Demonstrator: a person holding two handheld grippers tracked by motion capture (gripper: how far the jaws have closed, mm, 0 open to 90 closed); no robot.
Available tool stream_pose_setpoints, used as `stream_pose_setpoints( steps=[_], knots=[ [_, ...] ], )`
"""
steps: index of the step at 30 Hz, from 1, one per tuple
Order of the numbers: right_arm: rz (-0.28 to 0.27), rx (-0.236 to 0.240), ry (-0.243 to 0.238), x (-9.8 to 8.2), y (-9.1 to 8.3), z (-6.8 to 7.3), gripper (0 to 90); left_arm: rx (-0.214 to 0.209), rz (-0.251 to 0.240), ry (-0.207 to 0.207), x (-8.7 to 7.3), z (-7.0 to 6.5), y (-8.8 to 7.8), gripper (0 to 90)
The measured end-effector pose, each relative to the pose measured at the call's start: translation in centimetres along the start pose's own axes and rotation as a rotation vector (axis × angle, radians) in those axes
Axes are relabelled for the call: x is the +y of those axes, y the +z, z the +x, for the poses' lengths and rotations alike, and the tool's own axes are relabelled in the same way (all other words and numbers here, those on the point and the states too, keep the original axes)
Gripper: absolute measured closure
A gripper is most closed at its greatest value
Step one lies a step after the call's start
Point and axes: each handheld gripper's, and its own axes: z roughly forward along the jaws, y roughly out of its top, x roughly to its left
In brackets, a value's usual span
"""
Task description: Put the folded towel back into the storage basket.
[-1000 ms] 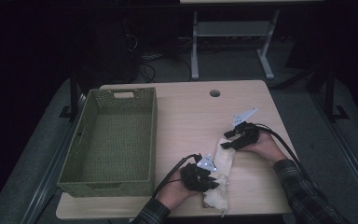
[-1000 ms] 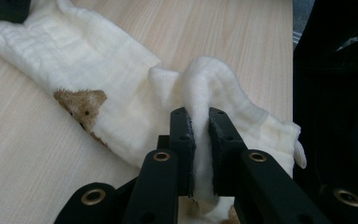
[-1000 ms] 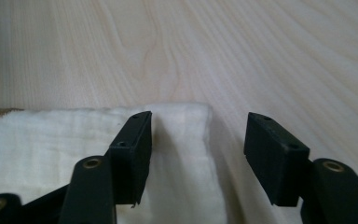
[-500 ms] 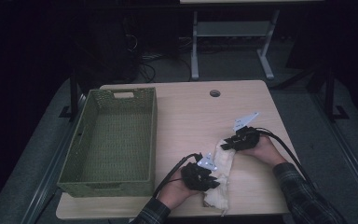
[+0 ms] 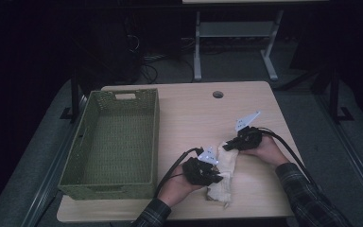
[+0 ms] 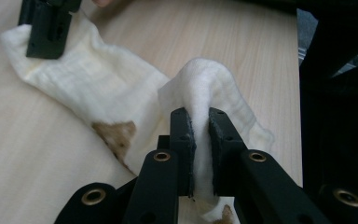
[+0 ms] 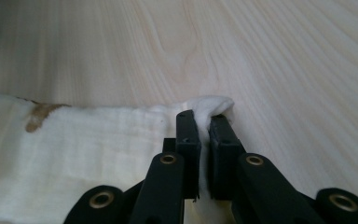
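We see one green basket, nothing inside, at nine o'clock on the tabletop. One cream cloth lies at five o'clock. Left gripper clamps its fold; right gripper, just closing, pinches its corner.

We see a soft cream cloth with a fine woven rib and some brown stains; it looks matt and a little fluffy at the folds. The bench is pale wood laminate, smooth, with a light grain and a low sheen. The left tool and the right tool are of matt black plastic with brass-coloured metal rivets, and their pads look slightly rough. At the left stands a green basket of woven, matt material.
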Motion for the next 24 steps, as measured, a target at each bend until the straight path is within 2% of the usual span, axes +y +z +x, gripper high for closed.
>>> stream_pose_setpoints(
  steps=[11,18,23,24],
  knots=[
    [-0.05,-0.005,-0.056,4.3,-2.1,0.0,84.7,0.018,-0.047,-0.009,2.1,0.4,-3.6,81.2],
    [-0.06,-0.008,-0.099,7.2,-2.9,-0.2,84.7,0.045,-0.053,-0.002,3.5,0.4,-6.1,81.3],
    [-0.064,-0.001,-0.114,9.2,-3.2,-0.3,84.7,0.061,-0.062,0.003,4.4,0.9,-8.2,81.3],
    [-0.065,-0.002,-0.106,9.7,-3.2,-0.2,84.7,0.059,-0.064,0.006,4.5,1.0,-8.6,81.2]
  ],
)
